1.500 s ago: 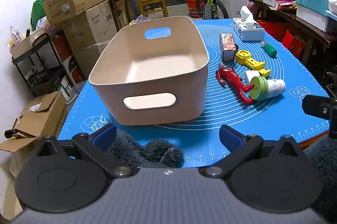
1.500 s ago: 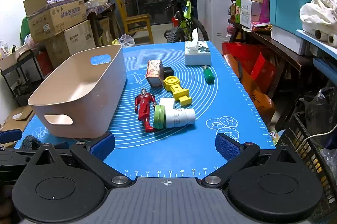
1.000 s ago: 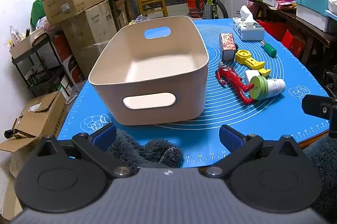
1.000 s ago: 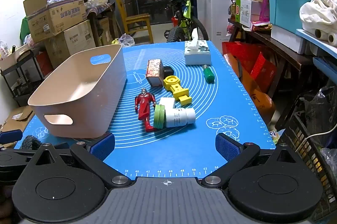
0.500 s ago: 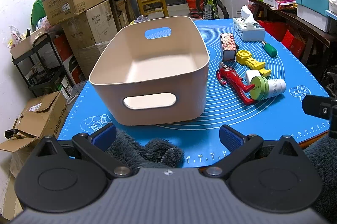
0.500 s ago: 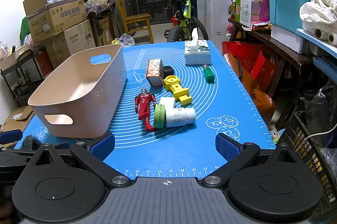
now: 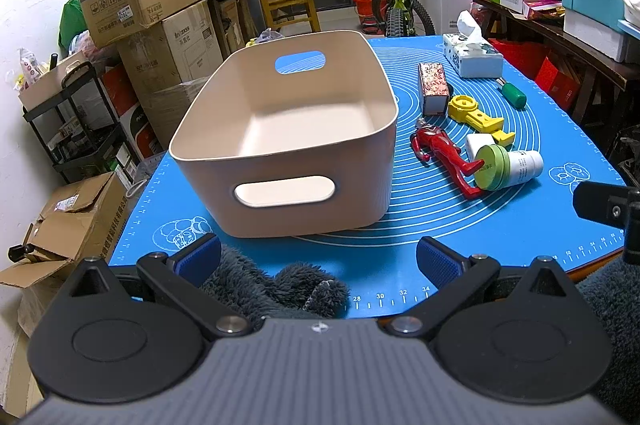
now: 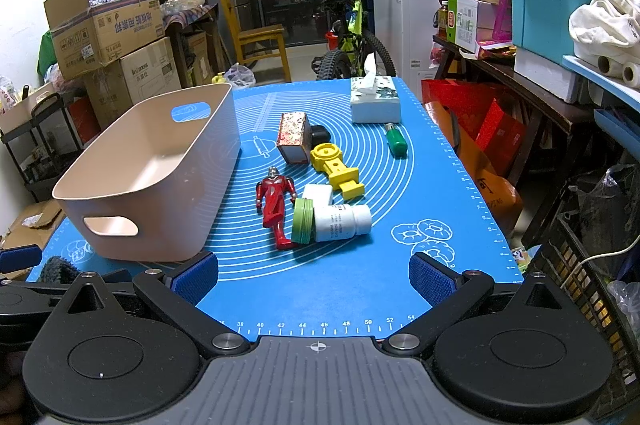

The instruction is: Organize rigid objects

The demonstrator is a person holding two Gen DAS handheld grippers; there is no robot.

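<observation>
Right claw [image 8: 314,277] agape, empty beige bin [image 8: 160,181]

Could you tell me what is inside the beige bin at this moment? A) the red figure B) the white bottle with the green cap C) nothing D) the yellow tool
C: the beige bin shows only its bare floor, while the red figure, bottle and yellow tool lie on the blue mat beside it.

I'm working in a cluttered home storage room — stacked cardboard boxes [image 7: 136,1] are leaning by the wall, a bicycle [image 8: 352,37] is standing beside a white fridge [image 8: 404,25], and a wooden chair [image 7: 292,5] is sitting by the dark glass door.
</observation>
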